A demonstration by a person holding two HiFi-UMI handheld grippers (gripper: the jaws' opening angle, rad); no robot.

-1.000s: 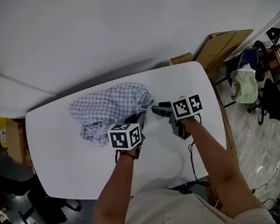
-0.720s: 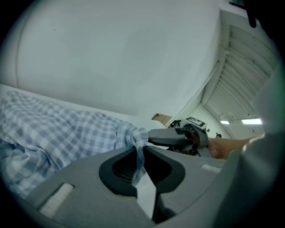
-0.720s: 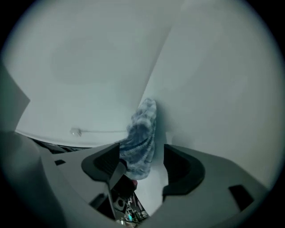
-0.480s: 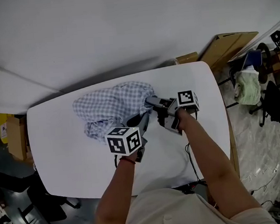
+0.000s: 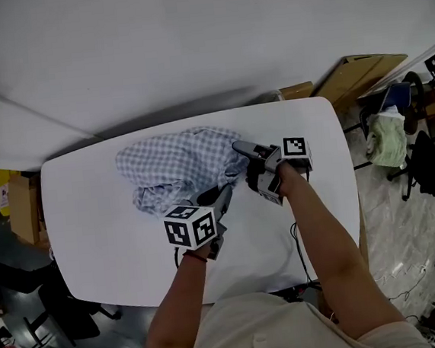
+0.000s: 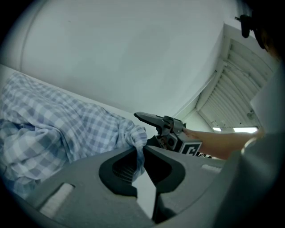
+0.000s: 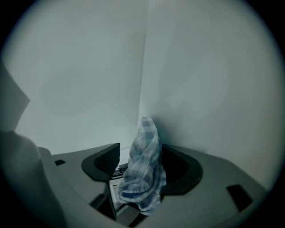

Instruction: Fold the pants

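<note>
1. Checked blue-and-white pants (image 5: 178,165) lie crumpled on the white table (image 5: 94,242), toward its 12 o'clock edge. The heap's long axis runs roughly from 9 to 3 o'clock. Folding looks not yet begun.
2. Both claws meet at the heap's 3 o'clock end. The left claw (image 5: 221,196) comes in from 5 o'clock and the right claw (image 5: 246,165) from 3 o'clock, the two just beside each other. From either one the bulk of the cloth lies toward 9 to 10 o'clock. The right claw is nearer the end tip, and the left is nearer the lower lobe.
3. The left claw's jaws are almost pressed together, pinching a thin twist of cloth (image 6: 135,138).
4. The right claw's jaws have just been opening and now stand spread wide. A wad of cloth (image 7: 144,173) stands between them, leaning on the 3 o'clock jaw with a gap on the other side. I judge it loose, not gripped.
5. The next move likely depends on that shared end. Only the left claw has a hold, so the right must pinch again before the end can be drawn out flat.
6. The head view shows the whole heap and both claws, but not how the jaws stand. The left claw's view shows its pinch, with the right claw beyond at 1 o'clock. The right claw's view shows only the wad against bare wall.
</note>
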